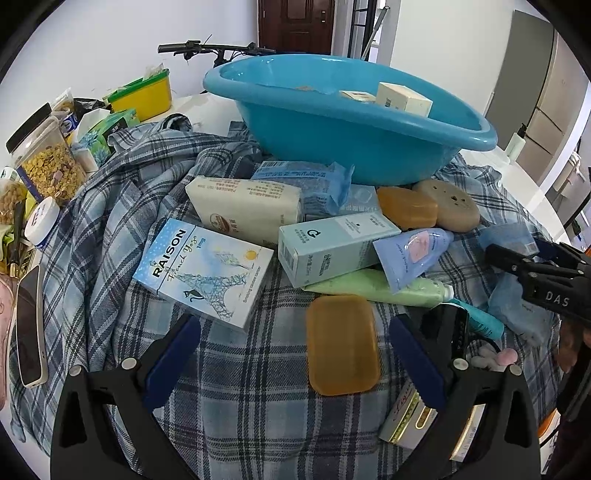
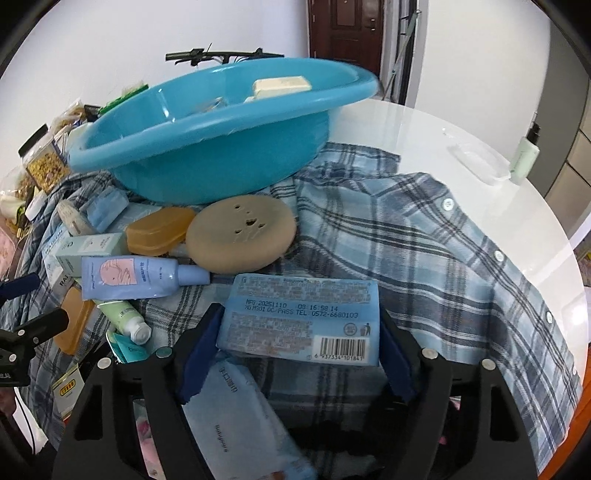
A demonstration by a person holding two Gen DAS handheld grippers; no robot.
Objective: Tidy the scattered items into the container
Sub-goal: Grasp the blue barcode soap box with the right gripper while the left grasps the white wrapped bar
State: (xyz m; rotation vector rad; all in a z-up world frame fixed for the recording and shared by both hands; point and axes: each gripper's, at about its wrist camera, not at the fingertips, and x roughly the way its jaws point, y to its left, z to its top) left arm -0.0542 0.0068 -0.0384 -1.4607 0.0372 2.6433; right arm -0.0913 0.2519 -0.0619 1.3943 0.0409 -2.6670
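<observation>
Right gripper point(image 2: 297, 343) is clamped on a blue wet-wipes pack point(image 2: 303, 317), barcode side up, held just above the plaid shirt point(image 2: 424, 258) that covers most of the white round table point(image 2: 461, 125). Left gripper point(image 1: 293, 363) sits with its jaws spread and nothing in them; an amber soap bar point(image 1: 342, 344) lies between its blue fingers point(image 1: 173, 362) on the cloth.

Past both, the blue basin point(image 1: 351, 147) stands on the shirt with a couple of small cream boxes point(image 1: 403, 98) inside. Crowded against its near side: a Raison box point(image 1: 203, 271), a white pouch point(image 1: 243, 206), a teal carton point(image 1: 332, 245), a blue tube point(image 2: 136, 277), a green tube point(image 1: 376, 288), another amber soap point(image 1: 408, 206) and a round tan disc point(image 2: 240, 234).

Jars and snack packs point(image 1: 48, 166) line the table's left edge. Its right side is mostly bare, with just a clear tray point(image 2: 476, 160) and a pump bottle point(image 2: 524, 155). Behind are white walls and a dark door point(image 2: 345, 35).
</observation>
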